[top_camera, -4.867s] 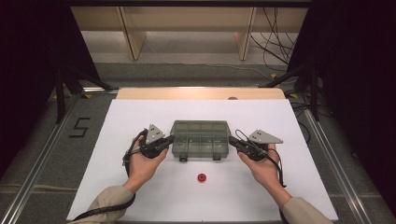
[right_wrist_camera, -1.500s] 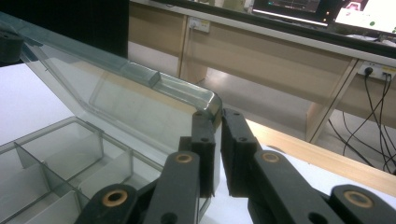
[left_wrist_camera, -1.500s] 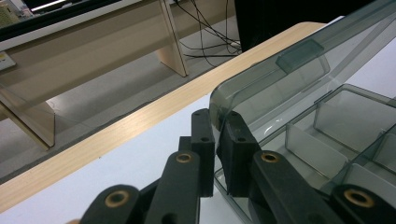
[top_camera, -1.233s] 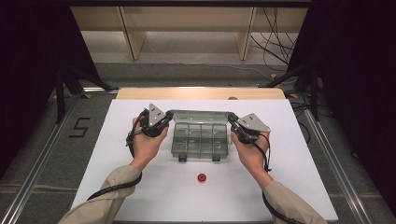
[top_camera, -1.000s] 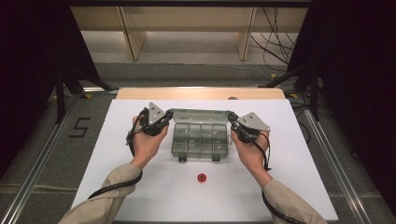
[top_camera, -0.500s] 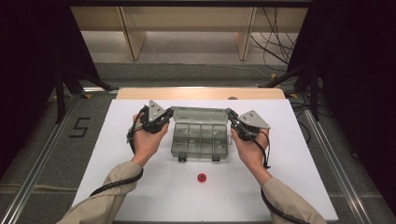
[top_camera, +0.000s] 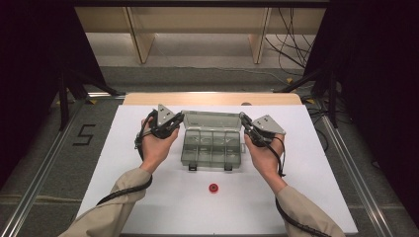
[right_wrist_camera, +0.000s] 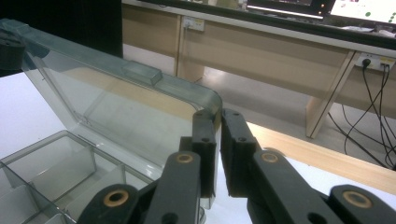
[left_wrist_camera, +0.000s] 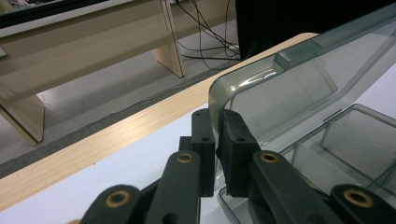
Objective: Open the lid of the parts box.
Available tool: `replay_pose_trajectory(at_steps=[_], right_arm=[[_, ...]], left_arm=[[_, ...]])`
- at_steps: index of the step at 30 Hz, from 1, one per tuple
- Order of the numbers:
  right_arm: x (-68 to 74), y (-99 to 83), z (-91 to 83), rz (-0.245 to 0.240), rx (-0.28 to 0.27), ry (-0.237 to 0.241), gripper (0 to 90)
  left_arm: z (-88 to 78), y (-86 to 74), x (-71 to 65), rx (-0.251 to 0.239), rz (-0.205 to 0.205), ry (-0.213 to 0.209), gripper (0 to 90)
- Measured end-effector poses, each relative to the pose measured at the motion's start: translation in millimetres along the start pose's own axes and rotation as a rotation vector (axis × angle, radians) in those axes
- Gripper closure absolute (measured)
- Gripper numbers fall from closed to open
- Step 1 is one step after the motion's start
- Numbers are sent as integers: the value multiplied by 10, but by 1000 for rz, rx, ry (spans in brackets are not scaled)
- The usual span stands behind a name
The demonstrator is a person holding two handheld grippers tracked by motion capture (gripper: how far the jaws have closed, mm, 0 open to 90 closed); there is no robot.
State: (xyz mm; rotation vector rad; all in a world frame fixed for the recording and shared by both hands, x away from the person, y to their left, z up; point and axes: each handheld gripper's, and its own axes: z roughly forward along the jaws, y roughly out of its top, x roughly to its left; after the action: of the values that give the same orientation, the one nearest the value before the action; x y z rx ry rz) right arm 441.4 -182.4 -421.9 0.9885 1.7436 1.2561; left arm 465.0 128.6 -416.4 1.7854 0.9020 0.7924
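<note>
High view: both tongs, left (top_camera: 174, 124) and right (top_camera: 245, 125), clamp the compartment box's lid (top_camera: 211, 120), now raised upright; red cap (top_camera: 213, 187) waits nearer the person.

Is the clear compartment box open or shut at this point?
Open: the lid stands raised behind the compartments, each rear corner pinched in gripper jaws.

Small red ring (top_camera: 213, 187) on white table (top_camera: 316, 163), wooden shelving (top_camera: 197, 22), floor cables (top_camera: 291, 39)

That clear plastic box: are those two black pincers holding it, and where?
Yes. Both grippers, left and right, pinch the raised lid, one at each upper corner.
</note>
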Motion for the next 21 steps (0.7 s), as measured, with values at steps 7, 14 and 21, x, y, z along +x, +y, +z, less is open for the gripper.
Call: replay_pose_trajectory(at_steps=[7,14,21], right_arm=[[2,10,14,22,13,7,851],[-22,22,33,10,7,-2,851],[-13,28,47,33,13,2,852]], left_arm=[[20,8,9,1,-10,-10,846],[33,17,23,0,-9,-3,846],[50,24,32,1,-18,-3,846]])
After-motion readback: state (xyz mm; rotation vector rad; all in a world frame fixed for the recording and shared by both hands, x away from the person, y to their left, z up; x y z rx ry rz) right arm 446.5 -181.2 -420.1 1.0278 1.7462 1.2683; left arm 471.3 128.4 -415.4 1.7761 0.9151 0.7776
